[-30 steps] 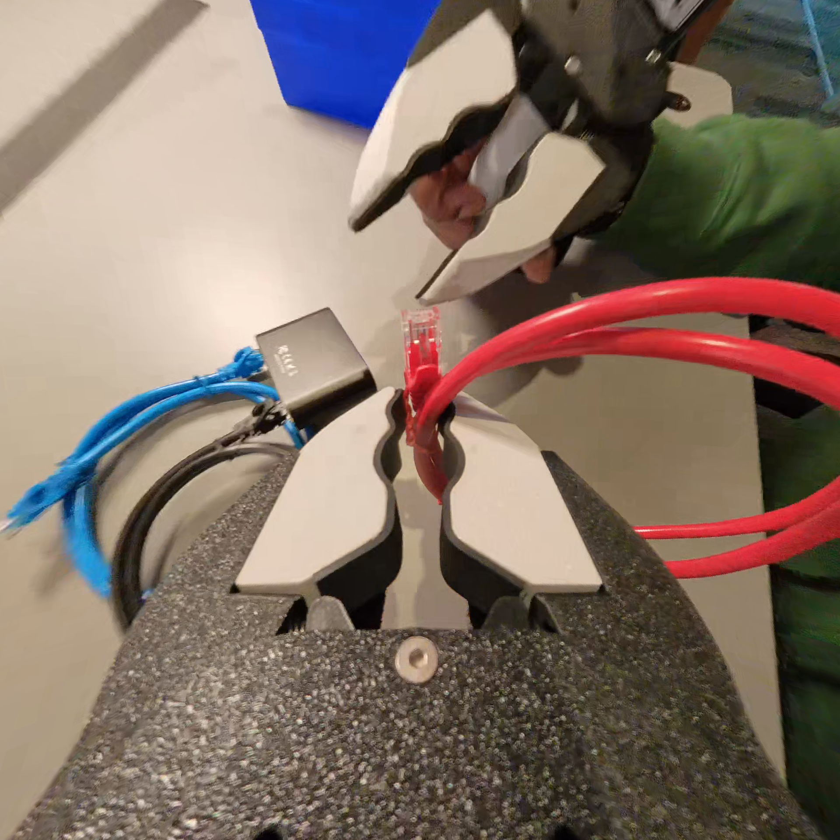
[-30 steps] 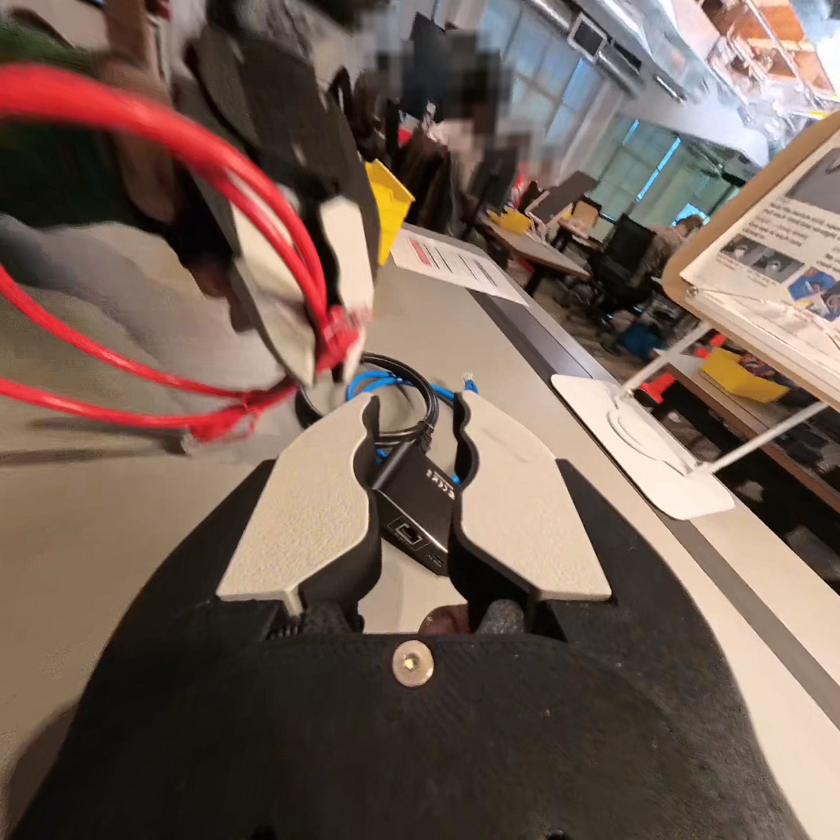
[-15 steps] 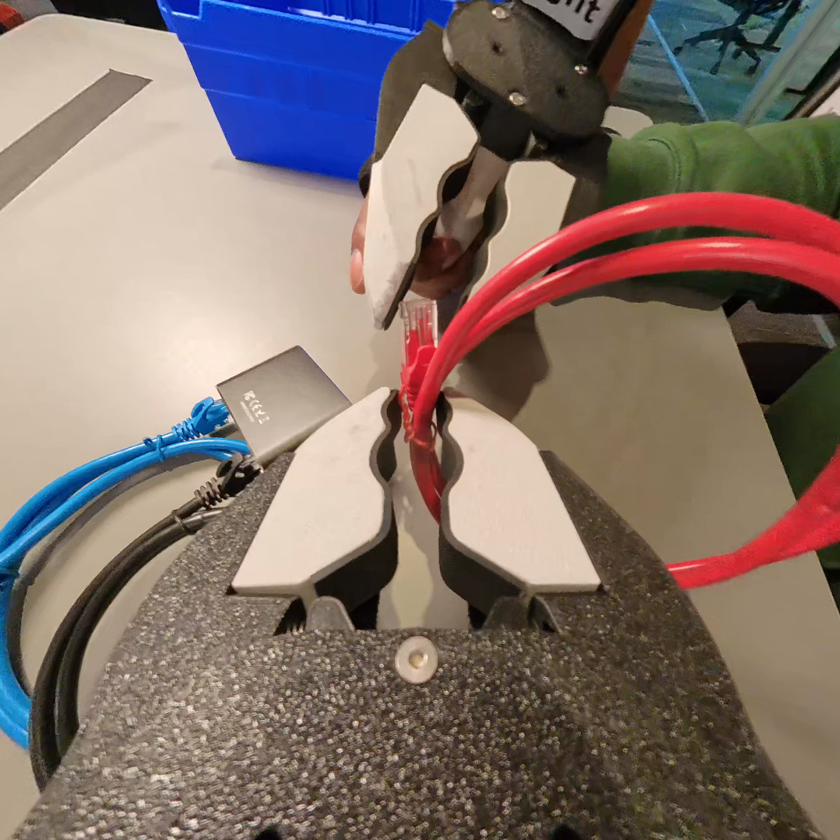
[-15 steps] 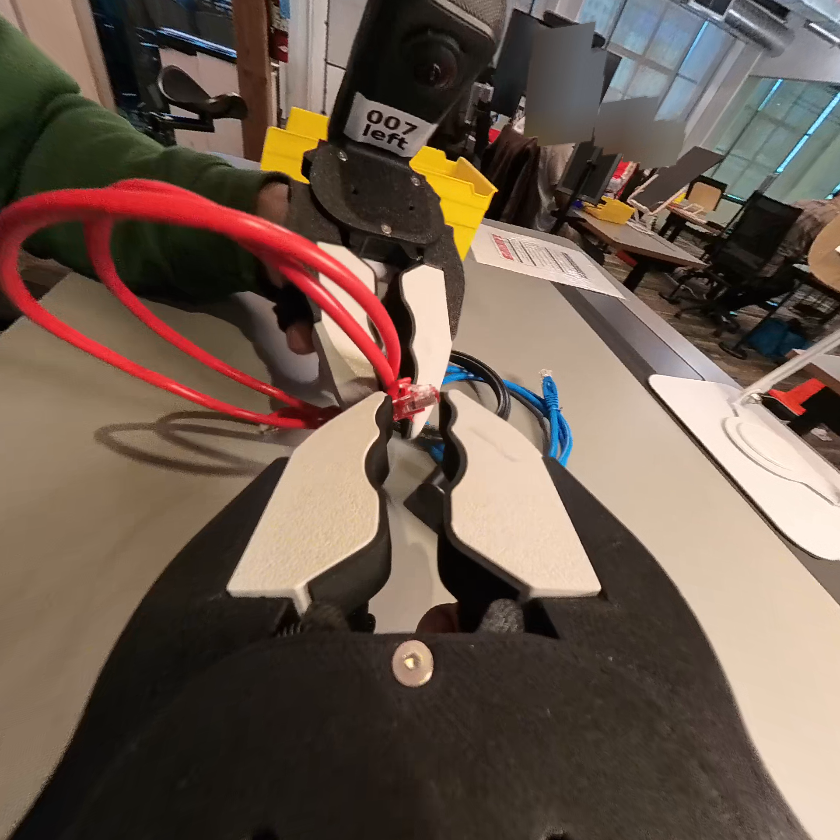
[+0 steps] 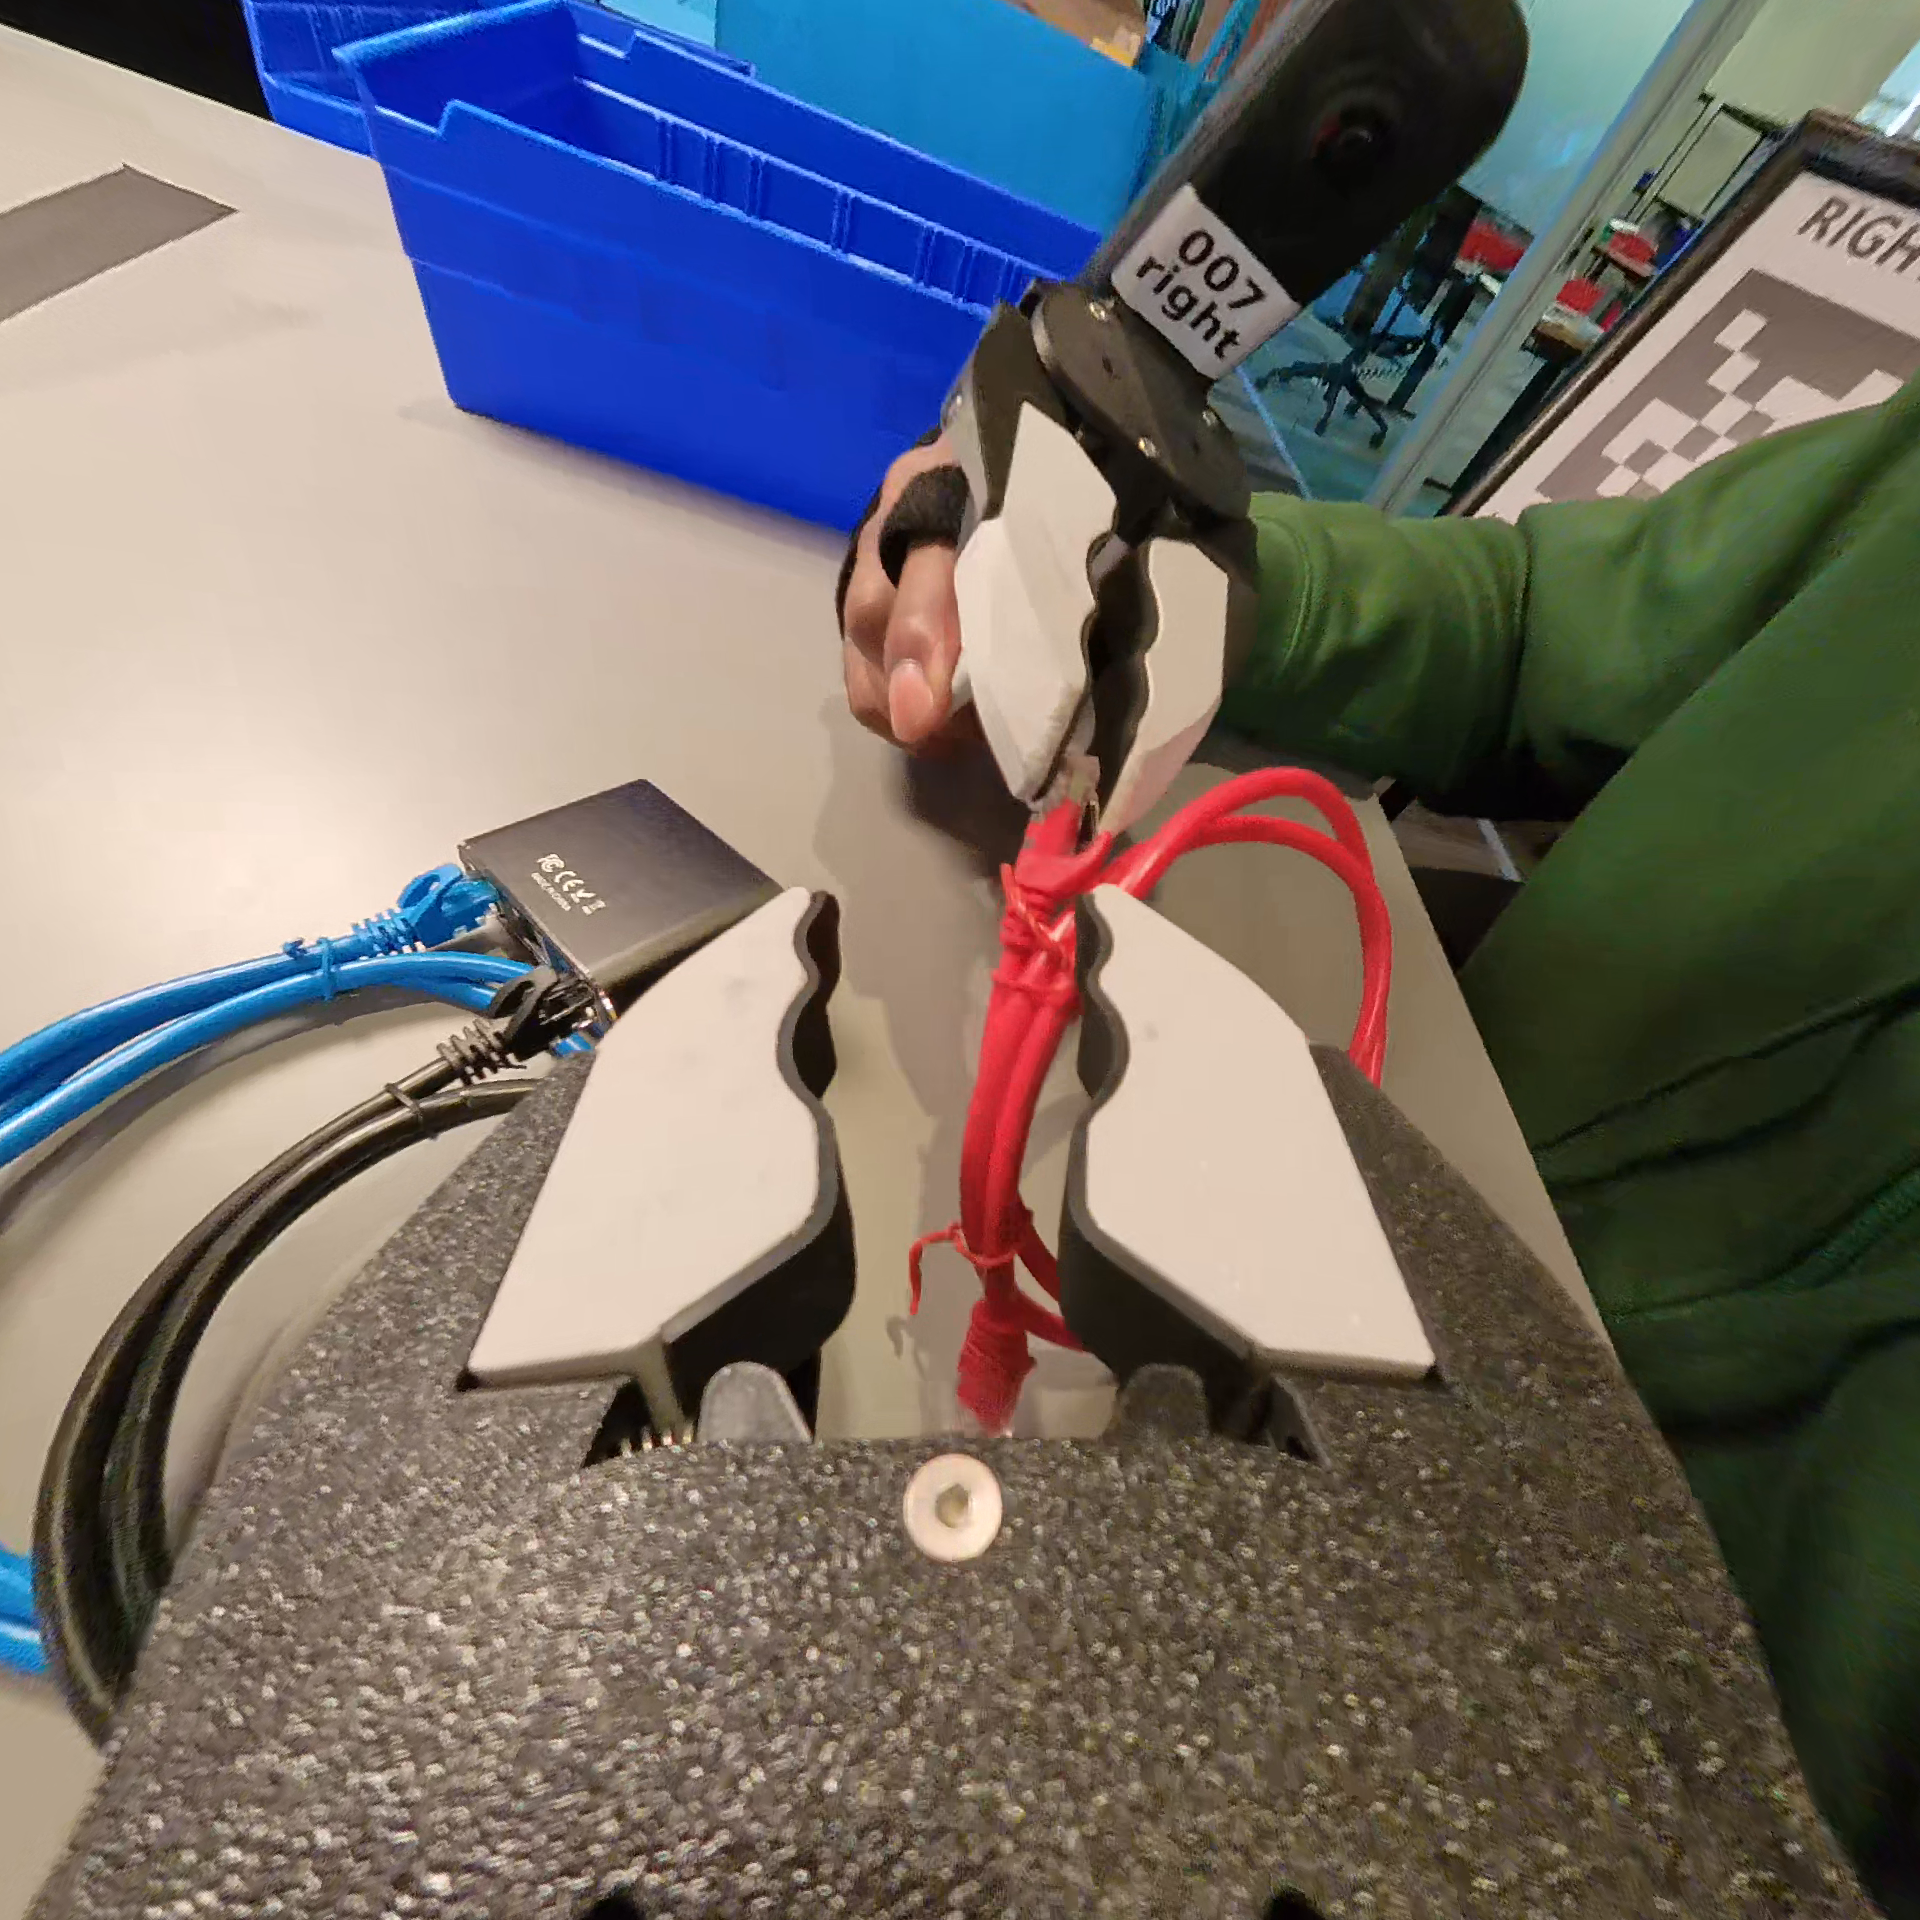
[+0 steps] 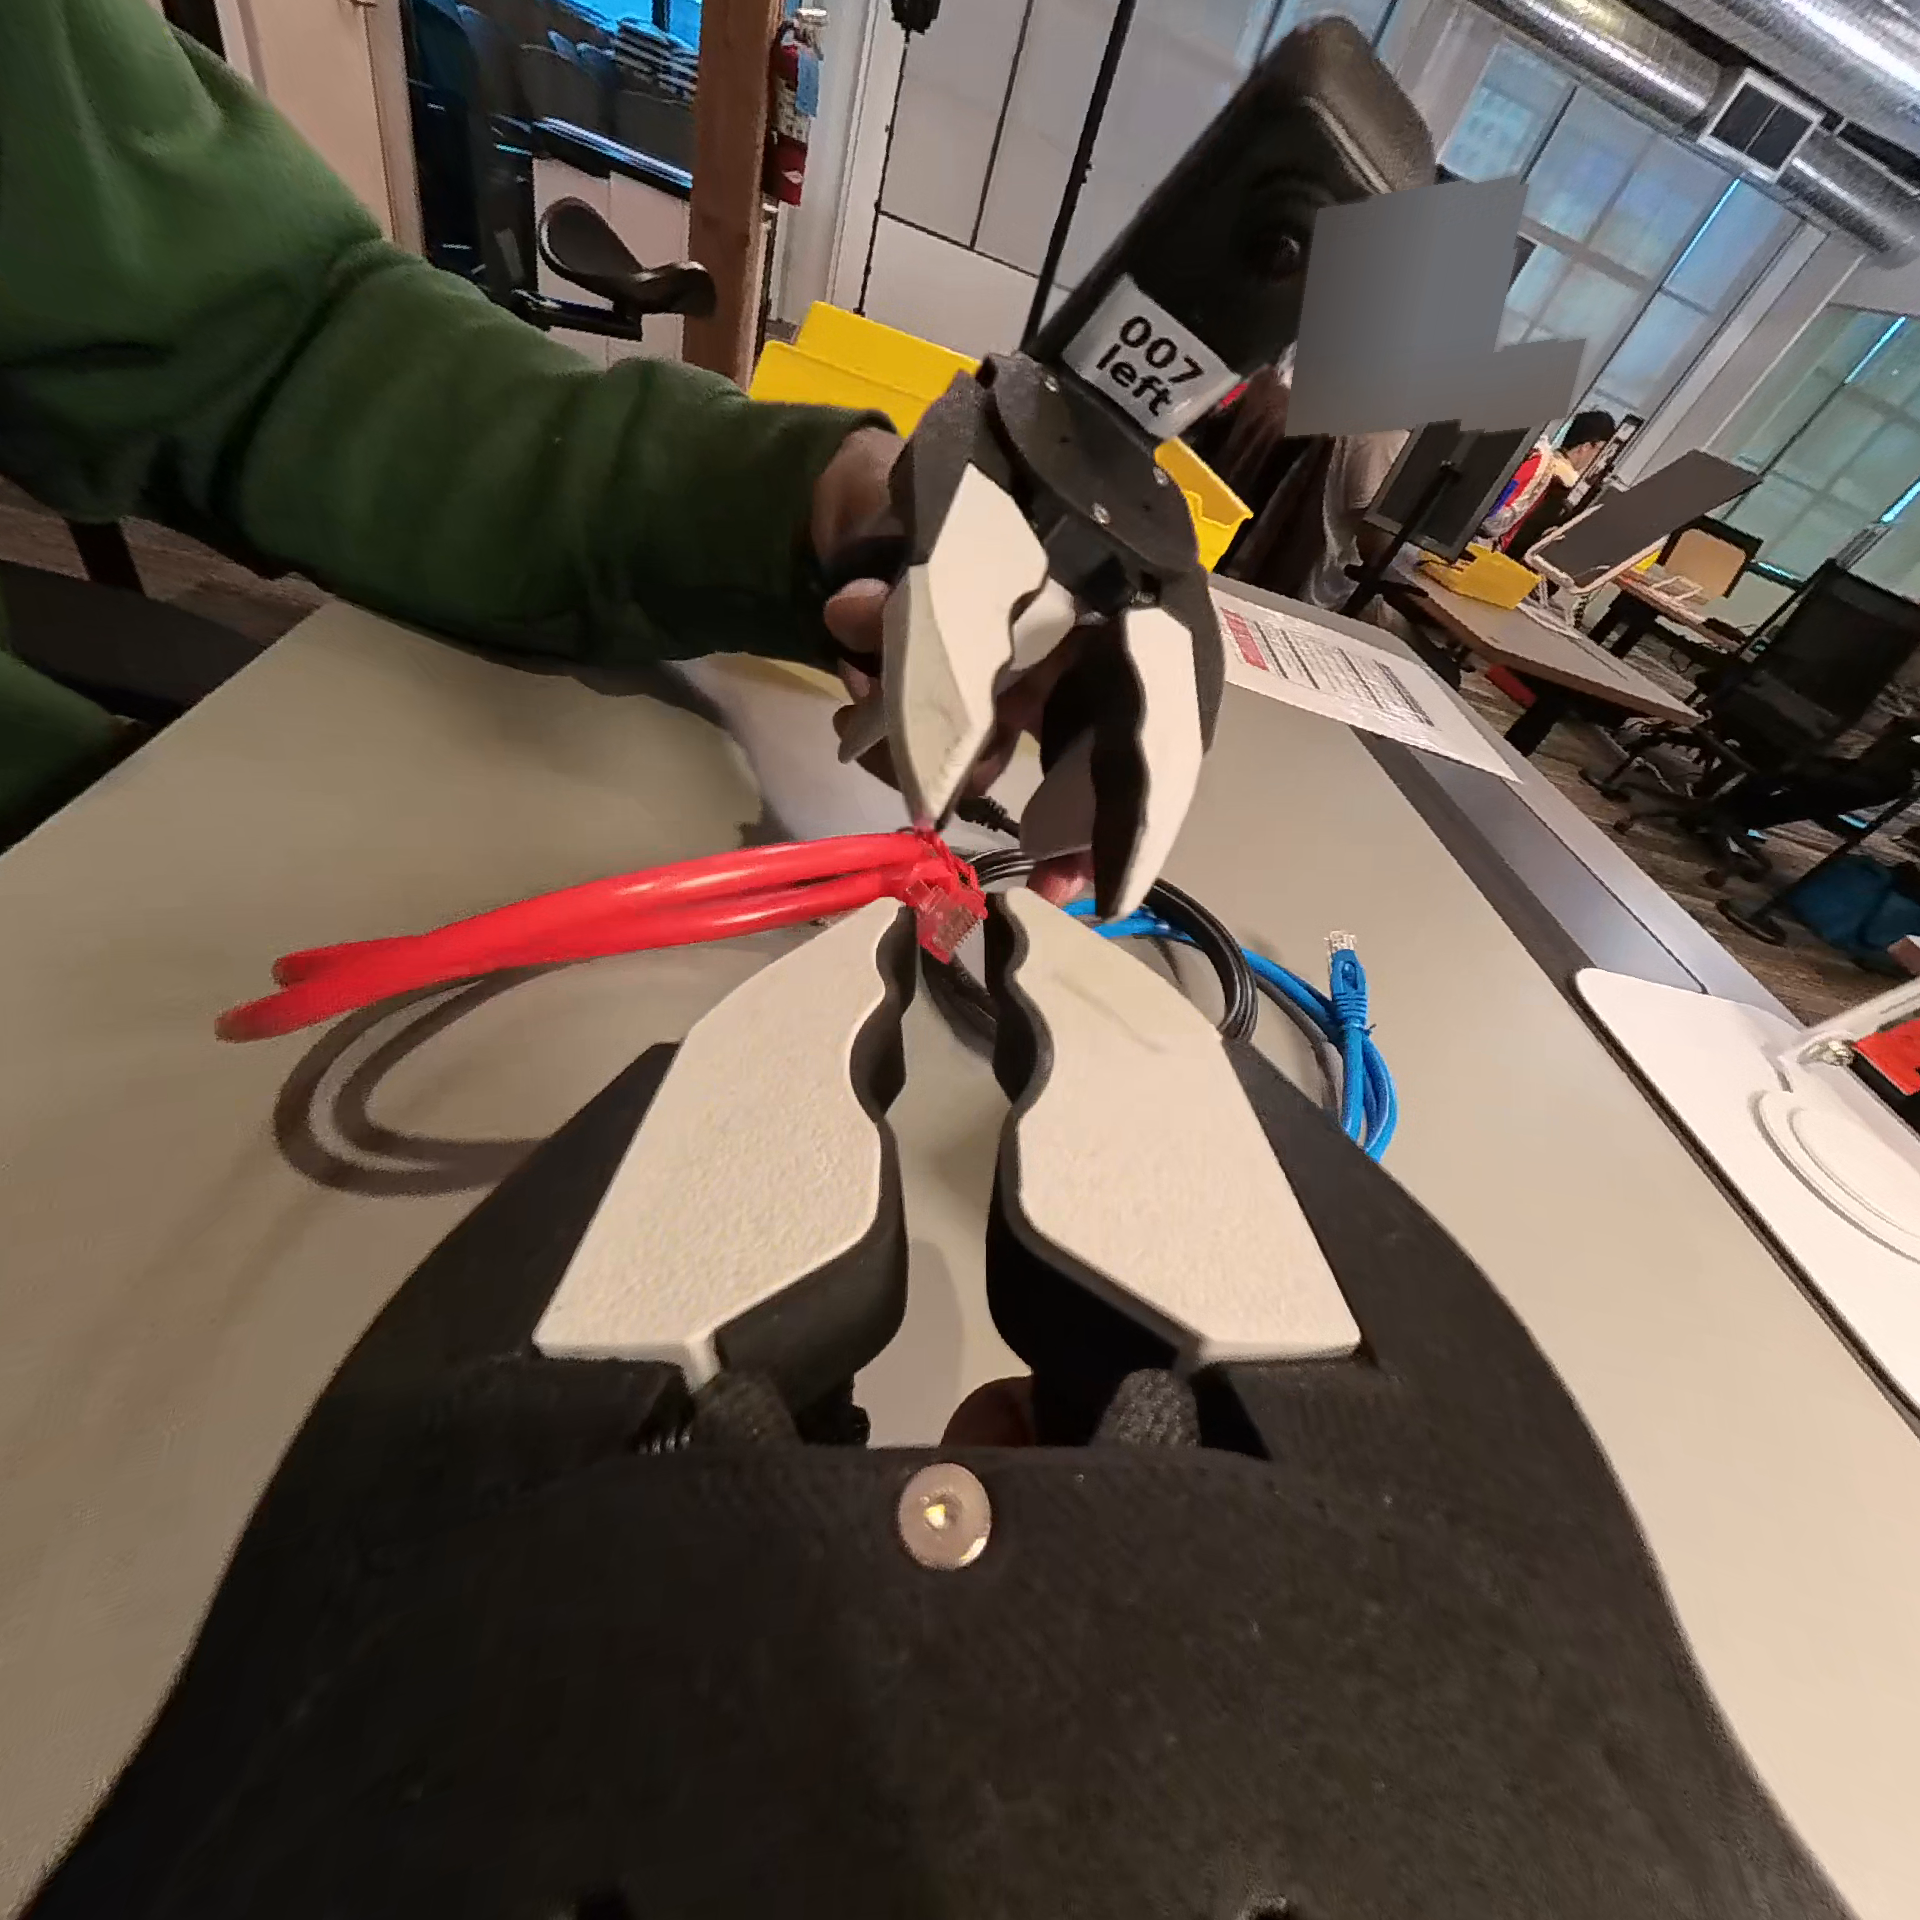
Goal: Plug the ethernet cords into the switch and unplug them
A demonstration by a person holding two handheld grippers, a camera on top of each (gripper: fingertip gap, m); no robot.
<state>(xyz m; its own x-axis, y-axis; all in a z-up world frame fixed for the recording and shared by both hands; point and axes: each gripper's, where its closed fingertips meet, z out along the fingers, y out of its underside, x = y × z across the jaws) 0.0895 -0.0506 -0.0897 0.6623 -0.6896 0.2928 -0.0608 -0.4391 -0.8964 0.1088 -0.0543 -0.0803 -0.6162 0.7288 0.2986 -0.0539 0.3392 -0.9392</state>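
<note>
Right tool (image 5: 1081,795) pinches red cord plug (image 6: 945,914) for re-aim at switch (image 5: 623,883); left tool (image 5: 956,914) spread wide, coil loose between.

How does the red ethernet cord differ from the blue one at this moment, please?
The red cord is held by one plug in the right gripper, while the blue cord lies untouched on the table. One blue end appears plugged into the switch; neither red plug is. The red cord runs between the open left gripper's fingers; the blue lies beside it. Both are tied in bundles.
</note>
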